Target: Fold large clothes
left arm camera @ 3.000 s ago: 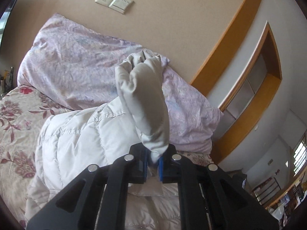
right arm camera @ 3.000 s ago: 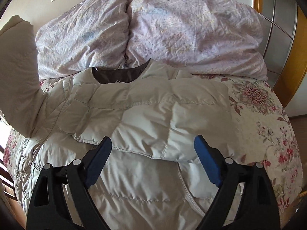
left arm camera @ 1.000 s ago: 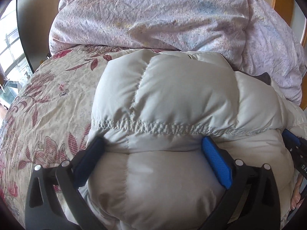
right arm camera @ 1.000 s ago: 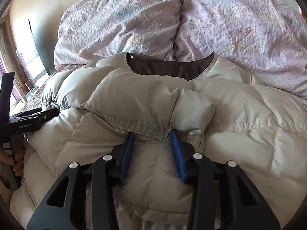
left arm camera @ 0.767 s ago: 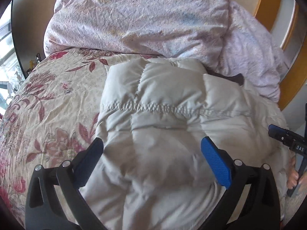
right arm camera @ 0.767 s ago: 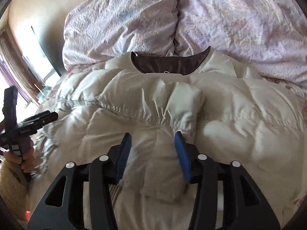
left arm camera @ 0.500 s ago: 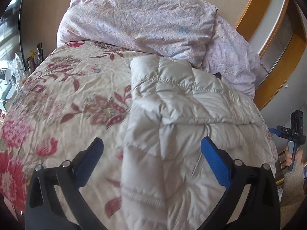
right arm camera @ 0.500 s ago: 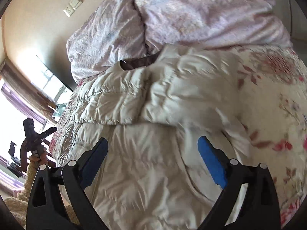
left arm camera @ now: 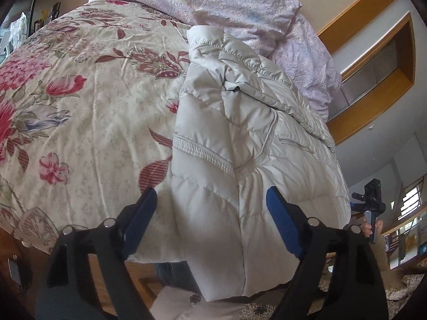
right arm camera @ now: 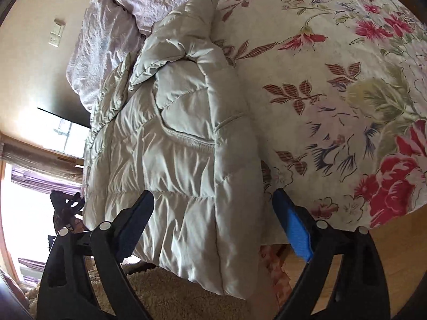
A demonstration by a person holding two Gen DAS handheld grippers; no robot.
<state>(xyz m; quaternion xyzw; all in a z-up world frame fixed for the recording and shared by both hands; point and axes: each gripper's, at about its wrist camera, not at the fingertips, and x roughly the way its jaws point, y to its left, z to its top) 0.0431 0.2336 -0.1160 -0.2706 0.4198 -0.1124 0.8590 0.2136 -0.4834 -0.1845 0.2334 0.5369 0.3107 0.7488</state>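
A cream puffer jacket (left arm camera: pixel 240 122) lies on the bed with both sleeves folded across its front. Its hem hangs over the bed's foot edge. It also shows in the right wrist view (right arm camera: pixel 181 138). My left gripper (left arm camera: pixel 210 221) is open and empty, its blue pads on either side of the jacket's lower left corner. My right gripper (right arm camera: pixel 216 224) is open and empty, straddling the jacket's lower right corner. Neither touches the fabric that I can see. The right gripper also shows far right in the left wrist view (left arm camera: pixel 371 202).
A floral bedspread (left arm camera: pixel 80 101) covers the bed (right arm camera: pixel 347 93). Lilac pillows (left arm camera: pixel 226 2) lie at the head. A wooden window frame (left arm camera: pixel 373 61) is at the right. A beige shaggy rug (right arm camera: pixel 170 301) and wooden floor (right arm camera: pixel 397 237) lie below the bed's edge.
Both grippers let go of the folded sleeves, opened wide and pulled back down to the jacket's hem at the foot of the bed.
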